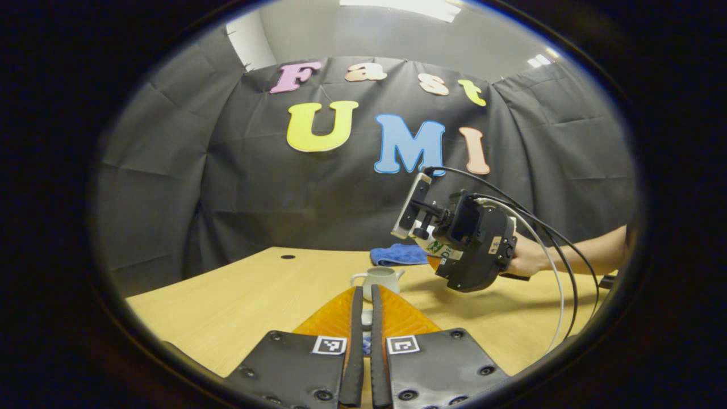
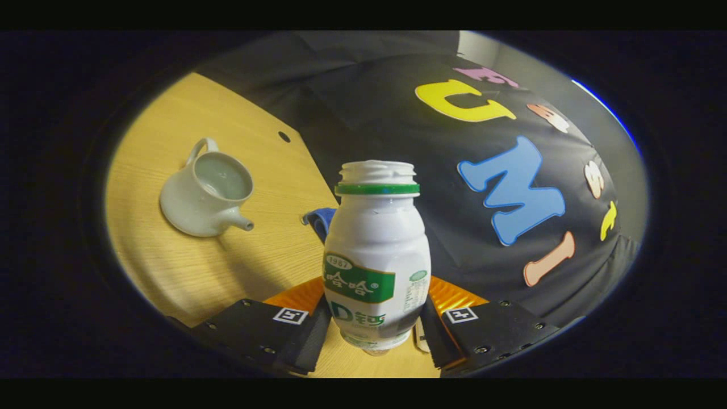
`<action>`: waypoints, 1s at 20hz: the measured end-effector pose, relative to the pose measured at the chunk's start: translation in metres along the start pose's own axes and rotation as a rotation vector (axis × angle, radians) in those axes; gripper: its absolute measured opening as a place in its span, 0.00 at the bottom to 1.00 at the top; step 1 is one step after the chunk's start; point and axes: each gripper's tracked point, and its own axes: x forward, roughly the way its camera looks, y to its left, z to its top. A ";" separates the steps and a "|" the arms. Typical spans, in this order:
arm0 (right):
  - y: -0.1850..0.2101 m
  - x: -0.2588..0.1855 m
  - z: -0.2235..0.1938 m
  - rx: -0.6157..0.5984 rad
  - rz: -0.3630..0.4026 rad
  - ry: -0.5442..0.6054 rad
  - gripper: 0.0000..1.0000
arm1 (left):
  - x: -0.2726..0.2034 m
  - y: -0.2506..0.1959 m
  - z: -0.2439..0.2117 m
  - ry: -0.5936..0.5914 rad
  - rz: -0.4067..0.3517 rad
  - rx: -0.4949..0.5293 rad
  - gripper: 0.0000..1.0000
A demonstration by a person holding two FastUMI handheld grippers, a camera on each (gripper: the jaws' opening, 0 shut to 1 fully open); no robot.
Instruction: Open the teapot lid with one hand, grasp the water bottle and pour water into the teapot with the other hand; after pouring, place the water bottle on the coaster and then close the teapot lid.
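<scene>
The pale teapot (image 1: 379,279) stands on the wooden table (image 1: 227,307) just beyond my left gripper (image 1: 367,291). That gripper is shut on a small white piece, the teapot lid (image 1: 367,318), mostly hidden between the fingers. In the right gripper view the teapot (image 2: 204,193) is open, with its spout toward the bottle. My right gripper (image 2: 372,332) is shut on the white water bottle (image 2: 375,255), which has a green neck ring and no cap. In the left gripper view a hand holds the right gripper (image 1: 448,244) tilted, above and to the right of the teapot.
A blue cloth (image 1: 397,254) lies behind the teapot near the back wall; its edge (image 2: 319,218) peeks from behind the bottle. A small round hole (image 1: 287,257) marks the table's far left part. Cables trail from the right gripper over the table's right side.
</scene>
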 end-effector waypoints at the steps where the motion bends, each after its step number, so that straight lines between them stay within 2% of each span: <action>1: 0.003 0.002 0.001 -0.023 0.004 -0.002 0.73 | 0.000 0.000 0.000 0.000 0.003 0.002 0.15; 15: 0.015 0.016 0.016 -0.341 0.007 -0.036 0.73 | -0.003 0.007 -0.004 0.016 0.026 0.015 0.15; 20: 0.009 0.016 0.020 -0.439 -0.022 -0.043 0.73 | -0.005 0.009 -0.007 0.024 0.031 0.018 0.16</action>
